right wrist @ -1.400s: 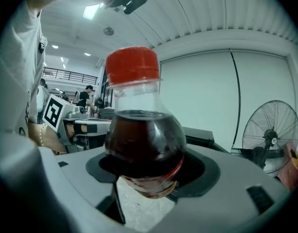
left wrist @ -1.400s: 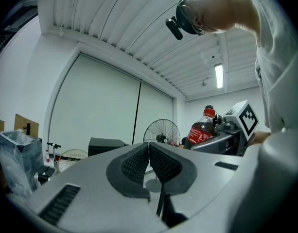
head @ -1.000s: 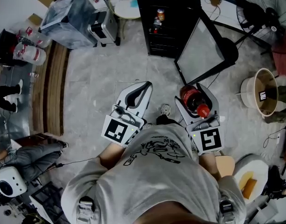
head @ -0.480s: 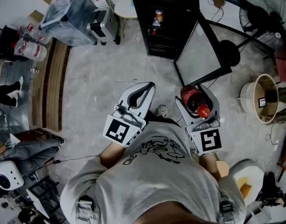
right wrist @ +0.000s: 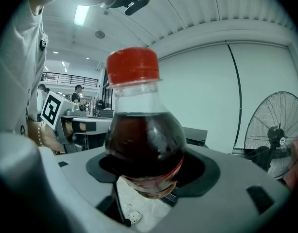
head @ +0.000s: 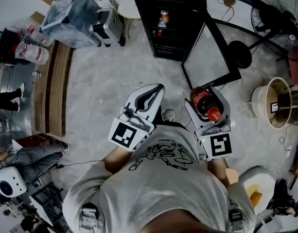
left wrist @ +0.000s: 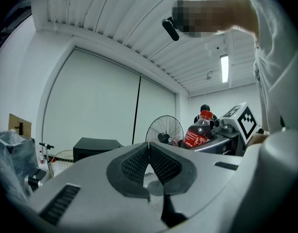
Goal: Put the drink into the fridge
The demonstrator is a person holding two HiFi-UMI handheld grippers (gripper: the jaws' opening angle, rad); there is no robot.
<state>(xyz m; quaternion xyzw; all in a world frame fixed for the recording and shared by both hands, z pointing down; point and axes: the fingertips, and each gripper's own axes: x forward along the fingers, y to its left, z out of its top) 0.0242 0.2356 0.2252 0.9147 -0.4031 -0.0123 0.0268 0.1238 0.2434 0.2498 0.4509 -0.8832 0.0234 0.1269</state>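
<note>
The drink (head: 202, 102) was clamped upright in the right gripper (head: 204, 93). The open fridge (head: 187, 13) was located at 11 o'clock, well apart. The left gripper (head: 153, 88) was closed and empty.

Nothing legible: the red label on the bottle (left wrist: 196, 134) and the dark print on the shirt (head: 163, 178) are too blurred to read.

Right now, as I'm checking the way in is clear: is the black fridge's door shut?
No, the door of the fridge stands swung wide open, with drinks showing on a shelf inside.
</note>
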